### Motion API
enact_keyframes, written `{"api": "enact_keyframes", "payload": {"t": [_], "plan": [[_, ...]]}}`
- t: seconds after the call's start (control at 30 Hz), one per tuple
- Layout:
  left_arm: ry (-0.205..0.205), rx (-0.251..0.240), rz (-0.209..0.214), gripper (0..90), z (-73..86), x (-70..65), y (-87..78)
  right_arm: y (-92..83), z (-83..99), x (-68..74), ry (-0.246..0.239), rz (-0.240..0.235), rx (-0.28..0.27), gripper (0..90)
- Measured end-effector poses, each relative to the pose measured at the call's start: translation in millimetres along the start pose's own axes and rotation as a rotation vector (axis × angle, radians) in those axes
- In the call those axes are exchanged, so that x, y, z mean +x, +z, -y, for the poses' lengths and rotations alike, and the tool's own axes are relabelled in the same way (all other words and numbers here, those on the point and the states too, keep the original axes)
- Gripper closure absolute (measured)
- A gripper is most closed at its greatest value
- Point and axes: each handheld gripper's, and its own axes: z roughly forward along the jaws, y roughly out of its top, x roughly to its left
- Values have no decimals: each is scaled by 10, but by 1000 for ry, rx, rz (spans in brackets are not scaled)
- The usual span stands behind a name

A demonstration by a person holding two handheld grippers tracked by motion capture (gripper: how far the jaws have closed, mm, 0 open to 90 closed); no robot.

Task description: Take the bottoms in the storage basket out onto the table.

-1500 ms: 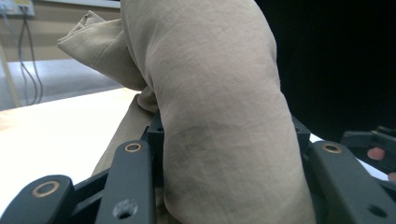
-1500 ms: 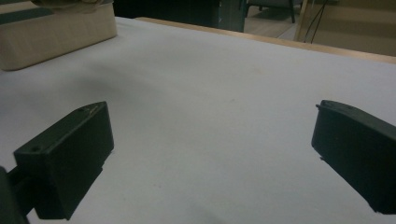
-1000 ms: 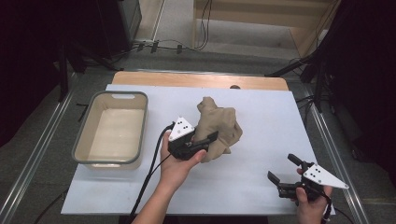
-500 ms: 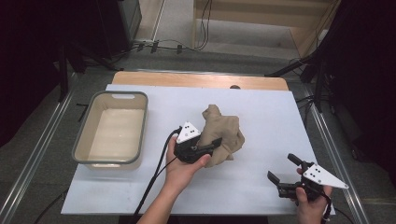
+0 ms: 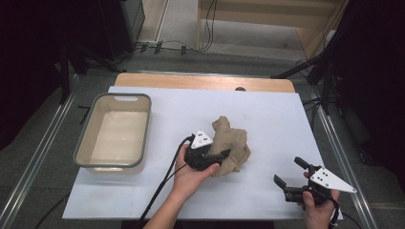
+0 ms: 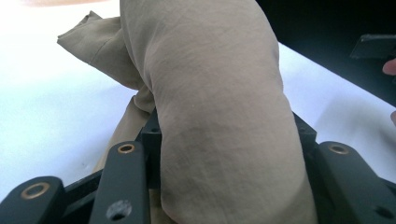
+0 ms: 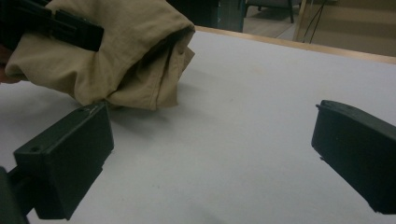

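A crumpled tan cloth lies bunched in the middle of the white table. My left gripper reaches into its near left side. In the left gripper view a thick fold of the cloth fills the gap between the two black jaws of the left gripper. The jaws have just been opening a little, but they still press on the fold. My right gripper rests open near the table's front right, apart from the cloth. Its view looks between its wide-set jaws toward the cloth, with nothing between them.
A beige plastic bin stands on the left of the table, and its inside looks bare. A wooden edge runs along the far side. Metal rails and dark floor flank the table.
My left gripper has come down and a little nearer with the cloth, and the bundle has sunk lower onto the table. The right gripper has stayed put.
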Motion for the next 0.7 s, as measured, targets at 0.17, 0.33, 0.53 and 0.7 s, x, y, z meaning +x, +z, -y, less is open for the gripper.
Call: {"api": "enact_keyframes", "payload": {"t": [0.17, 0.33, 0.53, 0.7], "plan": [[3, 26, 33, 361, -24, -29, 12, 0, 0, 4, 1, -1, 2, 0], [1, 32, 55, 186, -58, -64, -21, -1, -1, 4, 2, 0, 0, 0], [0, 22, 100, 7, -95, -82, -116, 1, -1, 9, 0, 1, 2, 0], [1, -10, 119, 0, -103, -63, -229, 2, -2, 9, -3, 2, 0, 0]]}}
